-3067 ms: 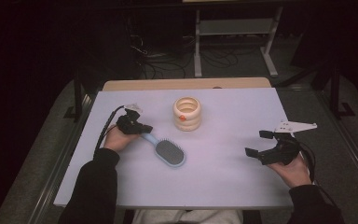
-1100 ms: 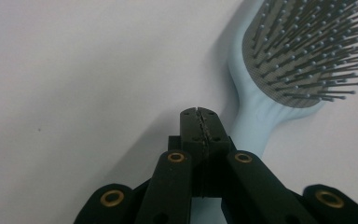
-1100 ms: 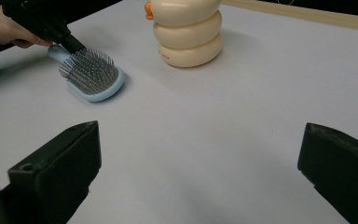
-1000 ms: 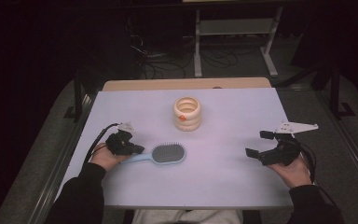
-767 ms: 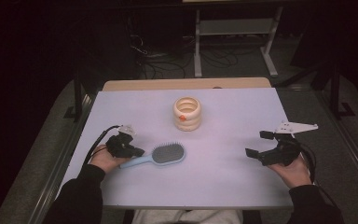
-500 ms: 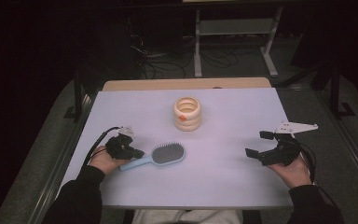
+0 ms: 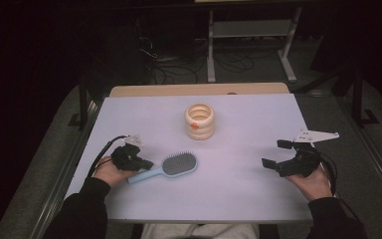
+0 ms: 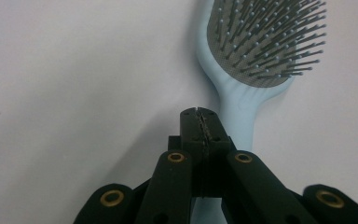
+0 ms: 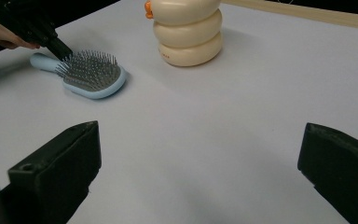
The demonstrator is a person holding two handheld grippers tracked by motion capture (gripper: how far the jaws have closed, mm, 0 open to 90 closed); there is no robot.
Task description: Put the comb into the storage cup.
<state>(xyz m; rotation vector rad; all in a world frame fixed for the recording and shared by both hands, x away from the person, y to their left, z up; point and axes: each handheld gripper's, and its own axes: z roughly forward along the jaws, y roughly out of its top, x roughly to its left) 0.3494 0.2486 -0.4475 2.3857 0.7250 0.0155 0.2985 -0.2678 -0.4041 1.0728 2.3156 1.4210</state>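
Jaws pressed together, the left gripper (image 8: pixel 199 116) sits over the handle of a pale blue hairbrush (image 8: pixel 256 65), its tips meeting above the smooth plastic stem rather than around it; whether they touch it cannot be told. The brush lies flat on the matte lavender tabletop (image 7: pixel 144 119), bristles up, its oval cushion set with fine grey pins tipped in small beads. In the high view the brush (image 7: pixel 171 167) lies beside the left gripper (image 7: pixel 138 162), head pointing toward the middle. The right gripper (image 7: pixel 274 154) rests well apart, jaws spread wide. Behind stands a glossy cream holder (image 7: pixel 200 121) shaped like three stacked rings, with an orange spot. No lettering is legible.
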